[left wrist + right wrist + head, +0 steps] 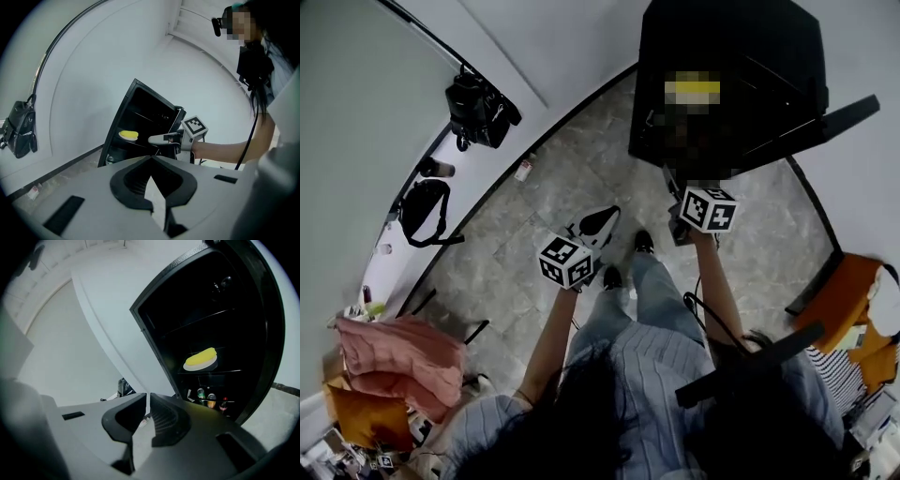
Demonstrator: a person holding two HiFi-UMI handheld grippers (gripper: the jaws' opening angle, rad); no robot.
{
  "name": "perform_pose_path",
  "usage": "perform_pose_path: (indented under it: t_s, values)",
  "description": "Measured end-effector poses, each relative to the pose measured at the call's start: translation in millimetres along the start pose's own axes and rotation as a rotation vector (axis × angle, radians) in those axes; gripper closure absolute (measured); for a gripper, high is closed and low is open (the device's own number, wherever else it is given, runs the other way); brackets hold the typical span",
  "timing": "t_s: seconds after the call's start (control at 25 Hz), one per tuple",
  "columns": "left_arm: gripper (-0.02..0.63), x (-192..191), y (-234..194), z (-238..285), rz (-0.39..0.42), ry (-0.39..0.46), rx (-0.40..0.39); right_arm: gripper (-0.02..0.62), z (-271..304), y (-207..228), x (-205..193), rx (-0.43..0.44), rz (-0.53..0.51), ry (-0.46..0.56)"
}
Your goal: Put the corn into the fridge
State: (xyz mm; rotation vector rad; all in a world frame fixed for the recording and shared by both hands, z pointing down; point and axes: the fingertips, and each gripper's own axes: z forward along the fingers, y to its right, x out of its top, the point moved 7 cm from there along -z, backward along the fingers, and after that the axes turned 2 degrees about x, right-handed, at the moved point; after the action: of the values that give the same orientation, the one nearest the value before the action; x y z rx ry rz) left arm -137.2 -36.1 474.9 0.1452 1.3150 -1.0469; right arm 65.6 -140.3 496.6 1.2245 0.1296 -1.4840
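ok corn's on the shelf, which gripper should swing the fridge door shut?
Right, likely. The right gripper sits empty at the open front of the fridge, on the side where the door stands out. The left gripper hangs farther back, left of the fridge. The corn lies on its plate inside.

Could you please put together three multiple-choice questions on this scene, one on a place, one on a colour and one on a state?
1. Where does the corn lie?
A. on the floor
B. on a plate inside the fridge
C. on top of the fridge

2. What colour is the plate?
A. white
B. red
C. blue

3. How do the fingers of the right gripper stand?
A. clamped on the corn
B. wide apart around a bottle
C. nearly together, with nothing between them

Answers:
1 B, the right gripper view shows the corn on the plate within the open fridge.
2 A, its rim shows white under the yellow corn.
3 C, only a narrow slit parts them.
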Motion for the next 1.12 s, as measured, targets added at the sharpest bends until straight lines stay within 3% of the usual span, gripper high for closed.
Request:
perform_pose_path:
  t_s: [0.48, 0.72, 1.12]
  values:
    - [0.598, -28.9, 28.7, -97.5, -0.004, 0.016, -0.004, 0.560, -68.5, -100.3, -63.2, 0.080, 0.043, 0.029]
    - [0.598, -54.5, 37.0, -141.5, -0.013, 0.026, -0.015, 0.560, -103.1, -137.5, -98.8, 0.068, 0.033, 0.050]
    - [0.598, -97.0, 62.6, -154.6, -0.036, -0.029, -0.088, 0.560, -150.6, -166.2, -132.7, 0.051, 0.022, 0.041]
